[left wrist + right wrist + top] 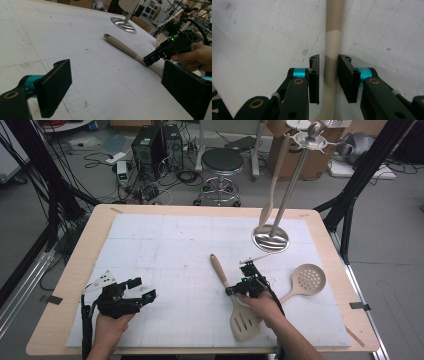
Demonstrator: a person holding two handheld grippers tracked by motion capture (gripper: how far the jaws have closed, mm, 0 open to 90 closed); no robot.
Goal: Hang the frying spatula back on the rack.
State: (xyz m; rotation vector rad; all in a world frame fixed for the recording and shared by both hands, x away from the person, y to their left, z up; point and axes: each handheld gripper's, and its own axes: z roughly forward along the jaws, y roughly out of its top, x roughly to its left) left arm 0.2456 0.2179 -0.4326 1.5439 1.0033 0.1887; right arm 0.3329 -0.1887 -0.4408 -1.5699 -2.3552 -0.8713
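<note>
The right gripper (328, 75), black with turquoise collars, is poised over the beige slotted spatula (235, 301), its two black jaws narrow and straddling the spatula's long handle. In the right gripper view a thin gap shows between each pad and the handle, so the pads flank it closely without clearly pressing on it. The handle is a smooth beige rod in two slightly different tones, with a small hanging hole at its far tip; its flat slotted blade lies nearest the person, at the front of the white foam mat (165, 245).

Taking the spatula as the landmark: it lies flat on the mat, right of centre, handle running away from the person and a little leftward. The right hand (262, 306) covers the stretch where handle meets blade. Just right of the spatula lies a round beige perforated skimmer (306, 281), its handle angling back toward the right hand. Beyond the spatula, toward the far edge, stands a metal utensil stand (271, 238) with a round shiny base; one beige utensil (272, 190) hangs from its top ring. Nothing lies across the spatula apart from the gripper and hand.

Well to the left of the spatula, the left gripper (140, 290) rests low on the mat in the left hand (107, 327), its jaws wide apart with bare mat between them.
</note>
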